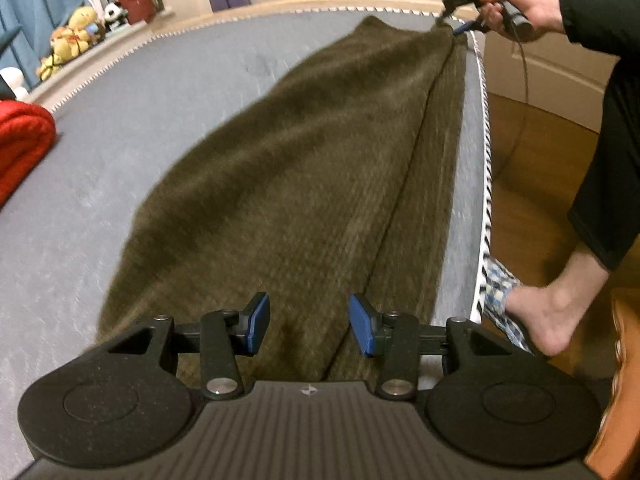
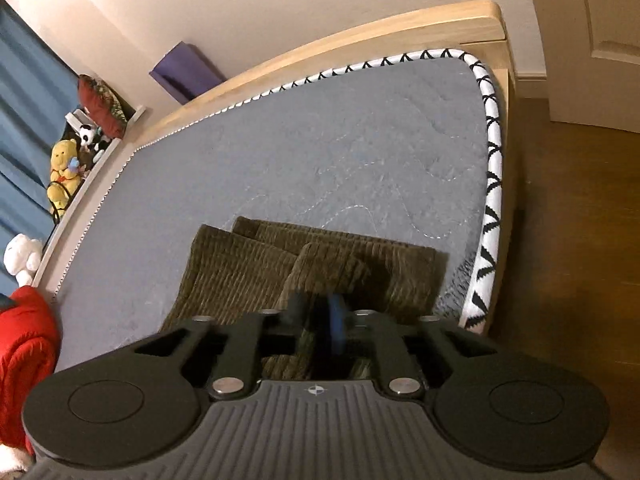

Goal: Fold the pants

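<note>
Olive-green corduroy pants (image 1: 304, 168) lie lengthwise on the grey mattress (image 1: 132, 152), folded leg over leg. My left gripper (image 1: 309, 322) is open, its blue pads hovering just above the near end of the pants, holding nothing. My right gripper (image 1: 456, 24) is at the far end, shut on the pants' corner and lifting it slightly. In the right wrist view the right gripper (image 2: 318, 320) pinches a raised fold of the pants (image 2: 248, 272), with the leg ends lying flat beyond.
A red blanket (image 1: 20, 140) lies at the mattress's left edge. Stuffed toys (image 1: 76, 28) sit on a shelf along the far side. The mattress's black-and-white piped edge (image 1: 486, 152) runs on the right, with wooden floor and the person's leg (image 1: 560, 300) beyond.
</note>
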Demonstrator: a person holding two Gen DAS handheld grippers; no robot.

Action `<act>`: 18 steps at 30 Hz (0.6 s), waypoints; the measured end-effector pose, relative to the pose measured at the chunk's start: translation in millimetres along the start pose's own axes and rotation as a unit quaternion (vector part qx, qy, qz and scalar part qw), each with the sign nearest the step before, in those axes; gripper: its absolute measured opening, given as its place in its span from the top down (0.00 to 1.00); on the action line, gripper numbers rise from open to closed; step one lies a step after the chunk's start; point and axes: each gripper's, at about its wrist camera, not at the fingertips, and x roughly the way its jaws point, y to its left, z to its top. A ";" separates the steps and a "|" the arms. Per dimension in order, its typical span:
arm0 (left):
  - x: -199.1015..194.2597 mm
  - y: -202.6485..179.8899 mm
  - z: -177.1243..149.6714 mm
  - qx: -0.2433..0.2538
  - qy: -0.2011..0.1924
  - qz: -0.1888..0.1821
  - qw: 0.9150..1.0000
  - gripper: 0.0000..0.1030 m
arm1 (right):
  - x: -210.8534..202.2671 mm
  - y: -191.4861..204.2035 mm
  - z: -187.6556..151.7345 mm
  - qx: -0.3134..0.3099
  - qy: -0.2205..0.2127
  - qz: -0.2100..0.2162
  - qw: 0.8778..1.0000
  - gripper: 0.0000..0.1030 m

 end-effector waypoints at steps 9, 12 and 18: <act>25.7 3.5 -17.5 0.004 0.034 -0.018 0.999 0.52 | 18.2 0.5 9.5 0.017 0.007 0.012 1.000 0.66; 30.6 11.7 -12.3 -0.013 0.037 -0.007 0.999 0.83 | 19.2 0.7 11.3 0.017 0.005 0.025 1.000 0.84; -2.9 15.8 4.9 0.014 0.004 -0.012 1.000 0.92 | -10.5 19.1 23.8 -0.010 -0.055 0.068 0.996 0.92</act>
